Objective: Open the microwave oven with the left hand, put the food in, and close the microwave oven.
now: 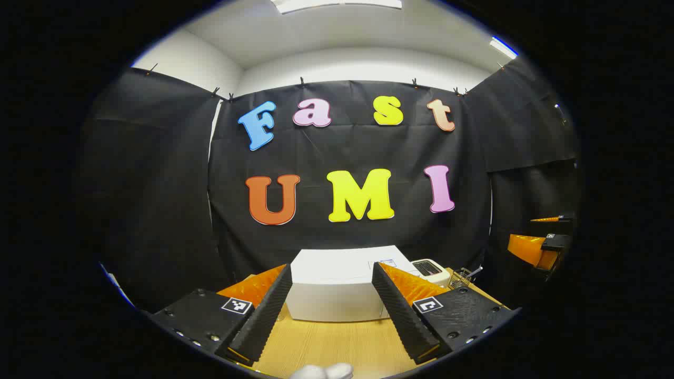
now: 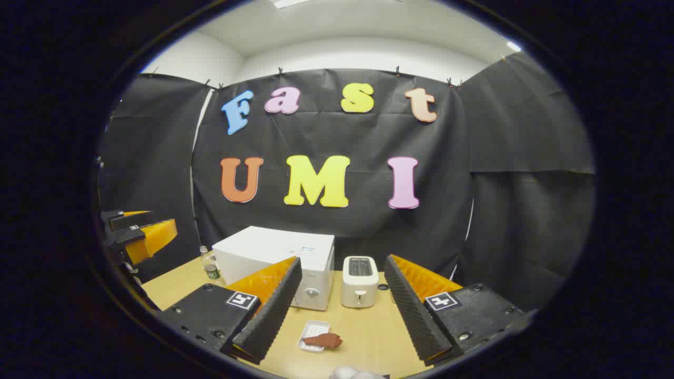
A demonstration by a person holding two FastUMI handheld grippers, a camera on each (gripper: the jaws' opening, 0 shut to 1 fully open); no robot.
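Microwave (image 1: pixel 337 287) closed, food (image 2: pixel 322 340) waiting on tabletop (image 2: pixel 368 331).
Left tool (image 1: pixel 333 308) faces the door, right tool (image 2: pixel 342 310) above food; both wide open, empty.

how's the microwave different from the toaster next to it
The microwave is a wide, low box, far bigger than the toaster, which is small and upright. The toaster has an open slot on top; the microwave's top is flat and closed. The microwave's dial sits at the right end of its front, the toaster's knob at the middle of its front. Both are white and stand side by side on the wooden table against the wall.
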